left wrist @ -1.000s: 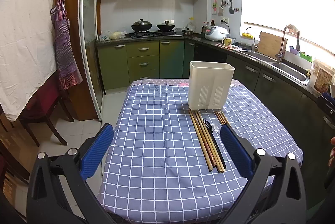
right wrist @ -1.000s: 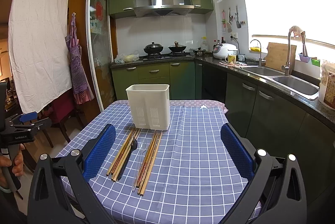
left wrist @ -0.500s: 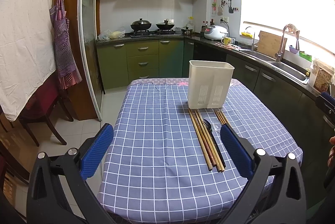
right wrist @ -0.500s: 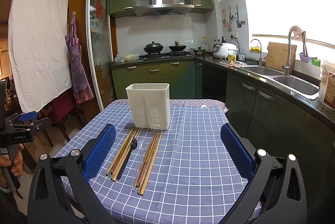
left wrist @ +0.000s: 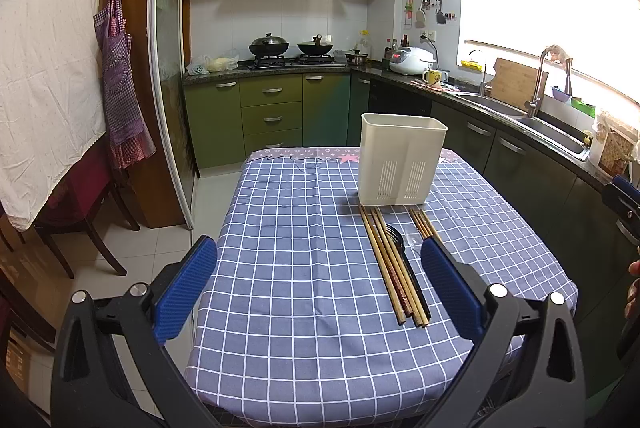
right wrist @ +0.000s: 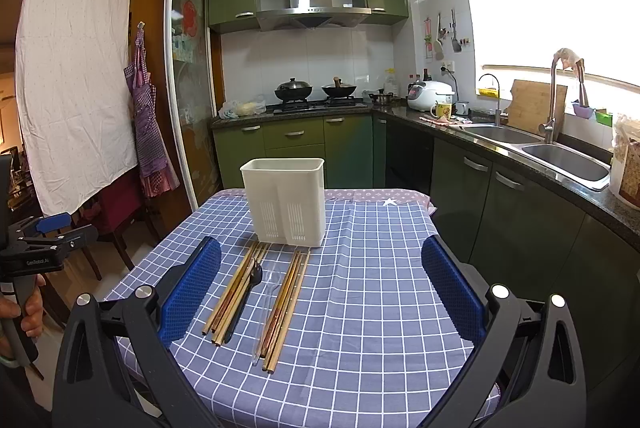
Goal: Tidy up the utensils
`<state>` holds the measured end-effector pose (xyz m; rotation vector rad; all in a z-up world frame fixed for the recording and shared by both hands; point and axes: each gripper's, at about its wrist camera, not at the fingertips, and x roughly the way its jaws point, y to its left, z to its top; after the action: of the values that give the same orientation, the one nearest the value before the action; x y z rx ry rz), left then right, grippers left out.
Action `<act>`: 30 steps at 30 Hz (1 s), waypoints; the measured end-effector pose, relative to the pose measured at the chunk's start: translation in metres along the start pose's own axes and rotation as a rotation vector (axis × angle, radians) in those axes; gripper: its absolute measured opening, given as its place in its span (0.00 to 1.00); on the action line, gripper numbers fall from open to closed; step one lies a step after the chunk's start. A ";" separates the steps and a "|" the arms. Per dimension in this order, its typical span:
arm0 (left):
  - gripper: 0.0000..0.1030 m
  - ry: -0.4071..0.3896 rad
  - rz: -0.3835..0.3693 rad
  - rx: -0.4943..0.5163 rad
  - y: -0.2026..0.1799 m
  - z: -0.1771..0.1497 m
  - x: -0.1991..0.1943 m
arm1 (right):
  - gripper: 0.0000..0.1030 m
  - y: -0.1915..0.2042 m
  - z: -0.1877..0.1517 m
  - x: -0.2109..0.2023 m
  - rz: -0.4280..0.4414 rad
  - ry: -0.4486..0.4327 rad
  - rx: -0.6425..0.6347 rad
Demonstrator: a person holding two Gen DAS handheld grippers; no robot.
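With nothing yet lifted, you hold both tools back from the work: the left gripper and the right gripper each stand spread wide and empty above the near edge of the table, which is covered in a blue checked cloth. The utensils lie flat on that cloth, just in front of the white plastic holder, their long axes running from you toward it. From the right wrist view you have, left to right, one bundle of bamboo chopsticks, a black spoon against them, a clear plastic utensil whose type is hard to judge, and a second chopstick bundle. All sit left of centre for the right tool and right of centre for the left tool; neither is clearly nearer. The holder is upright, rigid, slotted low on its front, and appears divided in two. The sticks are thin and smooth and will likely roll when pinched across.
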<state>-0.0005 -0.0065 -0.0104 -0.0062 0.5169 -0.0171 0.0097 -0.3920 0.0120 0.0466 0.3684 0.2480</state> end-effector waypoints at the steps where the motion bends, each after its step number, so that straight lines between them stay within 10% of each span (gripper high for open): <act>1: 0.94 0.001 -0.001 0.000 0.000 0.000 0.000 | 0.96 0.000 0.000 0.000 0.000 0.000 0.000; 30: 0.94 0.009 -0.002 0.003 0.002 -0.001 0.000 | 0.96 -0.003 -0.001 0.003 0.006 0.008 0.002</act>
<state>-0.0011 -0.0047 -0.0118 -0.0037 0.5262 -0.0201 0.0127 -0.3943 0.0100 0.0485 0.3764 0.2542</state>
